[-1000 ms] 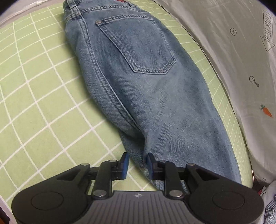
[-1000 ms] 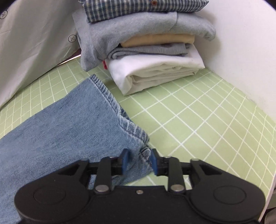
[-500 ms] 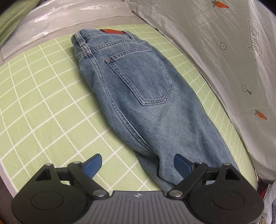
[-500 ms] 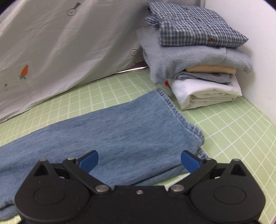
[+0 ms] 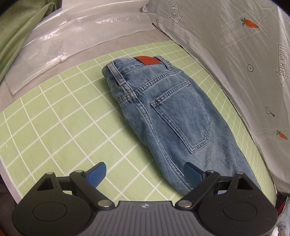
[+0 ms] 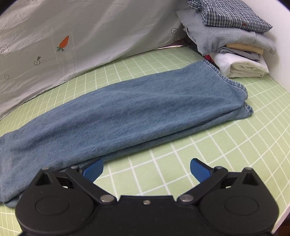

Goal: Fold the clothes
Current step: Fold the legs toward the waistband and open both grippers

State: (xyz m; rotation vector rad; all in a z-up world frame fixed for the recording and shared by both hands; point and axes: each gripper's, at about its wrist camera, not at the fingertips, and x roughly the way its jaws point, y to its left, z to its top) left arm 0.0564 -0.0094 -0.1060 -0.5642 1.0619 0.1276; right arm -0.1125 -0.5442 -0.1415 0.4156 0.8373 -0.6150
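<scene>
Broadly, a green mat [image 5: 54, 127] with a white grid covers the work surface, and a pale sheet [image 6: 90, 32] printed with small carrots slopes up along its far side. Clear plastic bags [image 5: 63, 45] lie beyond the mat's edge in the left wrist view, with a fold of green cloth [image 5: 16, 30] past them in the corner.

On the mat lie the jeans [image 5: 174, 116], folded lengthwise so one leg rests on the other. They run along the mat just beside the sheet. From the left wrist view the waistband end lies farthest from the camera, back pocket [image 5: 183, 116] up and a red patch [image 5: 147, 60] at the waist. From the right wrist view the legs [image 6: 126, 112] stretch across the mat, the two hems [image 6: 242, 98] stacked slightly offset and ending near a pile [image 6: 232, 41] of folded clothes. That pile stands in the corner against a white wall, a checked shirt [image 6: 230, 16] on top, grey, tan and white pieces beneath.

Both tongs are spread wide and grip nothing. The left gripper [image 5: 145, 174] hangs above the mat at the jeans' near edge, its right blue pad [image 5: 193, 175] over the denim and its left pad [image 5: 97, 174] over bare mat. The right gripper [image 6: 145, 170] sits low by the legs' near edge, its left pad [image 6: 93, 170] right at the denim and its right pad [image 6: 200, 171] over bare mat.
</scene>
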